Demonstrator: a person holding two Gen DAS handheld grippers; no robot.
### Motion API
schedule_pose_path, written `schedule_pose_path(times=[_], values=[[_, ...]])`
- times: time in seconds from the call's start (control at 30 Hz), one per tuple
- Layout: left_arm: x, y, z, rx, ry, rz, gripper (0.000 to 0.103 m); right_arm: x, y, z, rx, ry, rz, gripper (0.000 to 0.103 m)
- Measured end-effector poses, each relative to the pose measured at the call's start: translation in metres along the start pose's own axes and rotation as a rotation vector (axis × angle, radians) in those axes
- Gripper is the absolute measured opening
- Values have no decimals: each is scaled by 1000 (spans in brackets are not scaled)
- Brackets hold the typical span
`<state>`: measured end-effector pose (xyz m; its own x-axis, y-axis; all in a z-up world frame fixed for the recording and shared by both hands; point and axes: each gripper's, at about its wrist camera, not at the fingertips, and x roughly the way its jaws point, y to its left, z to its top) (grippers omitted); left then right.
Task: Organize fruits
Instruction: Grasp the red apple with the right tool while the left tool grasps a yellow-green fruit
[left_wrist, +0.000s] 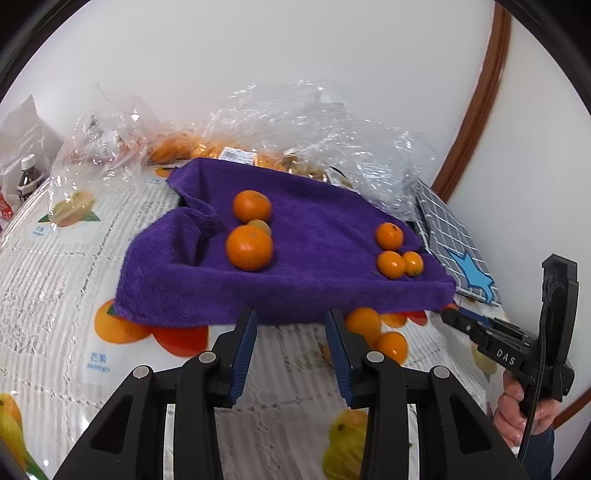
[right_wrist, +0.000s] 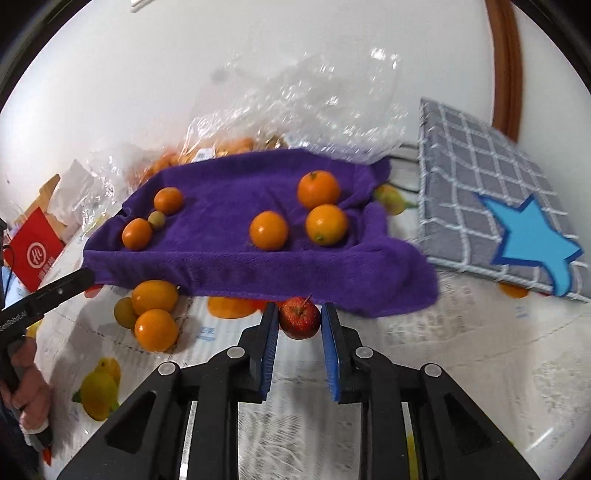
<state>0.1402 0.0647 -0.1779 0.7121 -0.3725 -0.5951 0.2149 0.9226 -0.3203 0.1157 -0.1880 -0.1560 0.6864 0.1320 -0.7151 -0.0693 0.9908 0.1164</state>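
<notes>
The right claw (right_wrist: 299, 321) is spread around a small red apple (right_wrist: 299, 318) at the fuzzy purple towel's (right_wrist: 240, 266) 6 o'clock edge, pads apart from it. The left claw (left_wrist: 291, 325) is open and empty. 6 oranges sit on the towel.

The purple towel (right_wrist: 236, 206) hides whatever raised thing it drapes. At eleven o'clock, fruit inside the crinkled plastic bag (left_wrist: 295, 122) blurs into orange smears. The bottle (left_wrist: 29, 177) at nine o'clock is cut by the frame edge, its label unreadable.
</notes>
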Motion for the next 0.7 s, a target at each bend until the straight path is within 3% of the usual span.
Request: schedule_pose_path(times=[0.37, 0.57, 0.7], values=[[16, -43, -11, 171, 100, 8, 36, -19, -18, -12, 32, -26, -18, 23], [35, -50, -11, 195, 181, 59, 36, -20, -15, -15, 25, -23, -3, 23], [37, -51, -11, 192, 183, 48, 36, -18, -13, -15, 13, -12, 3, 23]])
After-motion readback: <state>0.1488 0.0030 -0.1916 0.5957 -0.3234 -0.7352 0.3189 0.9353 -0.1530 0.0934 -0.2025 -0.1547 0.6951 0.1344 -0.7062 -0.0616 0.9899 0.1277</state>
